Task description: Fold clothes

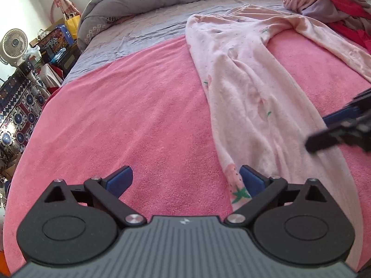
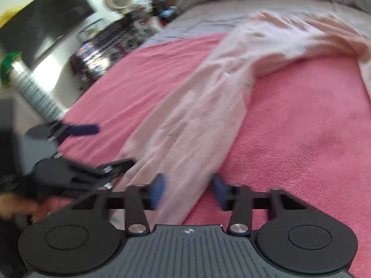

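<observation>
Both wrist views low over the bed, angled down, sharing pale pink trousers [image 1: 243, 88] on pink blanket [image 1: 139, 115]

A bed [image 1: 148, 30] carries a pink towel [image 1: 129, 115], with pale pink pants [image 1: 243, 74] spread flat.

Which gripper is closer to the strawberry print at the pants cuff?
Left. The left gripper has the strawberry print right beside one finger; the right gripper is farther up the pink pants.
</observation>
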The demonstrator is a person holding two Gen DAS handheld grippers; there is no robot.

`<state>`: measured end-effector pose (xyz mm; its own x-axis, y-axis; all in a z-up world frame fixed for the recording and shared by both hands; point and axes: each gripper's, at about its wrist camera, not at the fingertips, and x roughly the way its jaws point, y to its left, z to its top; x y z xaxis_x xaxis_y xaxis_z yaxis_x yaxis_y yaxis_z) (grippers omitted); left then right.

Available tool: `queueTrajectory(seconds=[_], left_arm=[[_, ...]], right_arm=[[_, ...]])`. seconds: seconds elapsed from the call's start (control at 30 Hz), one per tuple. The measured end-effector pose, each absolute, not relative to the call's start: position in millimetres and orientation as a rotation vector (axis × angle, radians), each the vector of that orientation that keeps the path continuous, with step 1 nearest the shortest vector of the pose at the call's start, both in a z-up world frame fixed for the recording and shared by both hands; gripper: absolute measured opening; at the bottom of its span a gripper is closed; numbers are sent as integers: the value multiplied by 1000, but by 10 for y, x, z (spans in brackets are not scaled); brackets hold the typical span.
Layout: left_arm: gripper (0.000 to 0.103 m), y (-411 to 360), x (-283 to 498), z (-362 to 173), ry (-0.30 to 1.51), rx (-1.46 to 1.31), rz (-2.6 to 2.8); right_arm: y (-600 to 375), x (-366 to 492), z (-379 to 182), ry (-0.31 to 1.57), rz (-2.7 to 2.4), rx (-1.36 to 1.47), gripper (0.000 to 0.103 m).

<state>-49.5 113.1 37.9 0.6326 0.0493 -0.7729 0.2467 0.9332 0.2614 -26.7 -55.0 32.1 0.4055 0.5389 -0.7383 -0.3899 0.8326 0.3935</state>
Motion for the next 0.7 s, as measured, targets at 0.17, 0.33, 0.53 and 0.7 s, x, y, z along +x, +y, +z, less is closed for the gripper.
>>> queueTrajectory(seconds=[0.17,0.33,0.53,0.7], left_arm=[[100,1139,-578,446,857,372,-139],[100,1160,-585,460,855,366,-138],[100,1181,-699,458,857,390,-141],[100,1186,-754,437,872,395,-136]], right_arm=[[-674,-430,455,965,531,87,6],[-837,-610,560,947,500,18,6],[-943,-738,660,874,387,-96,6],[-1017,-892,584,1006,668,171,20]])
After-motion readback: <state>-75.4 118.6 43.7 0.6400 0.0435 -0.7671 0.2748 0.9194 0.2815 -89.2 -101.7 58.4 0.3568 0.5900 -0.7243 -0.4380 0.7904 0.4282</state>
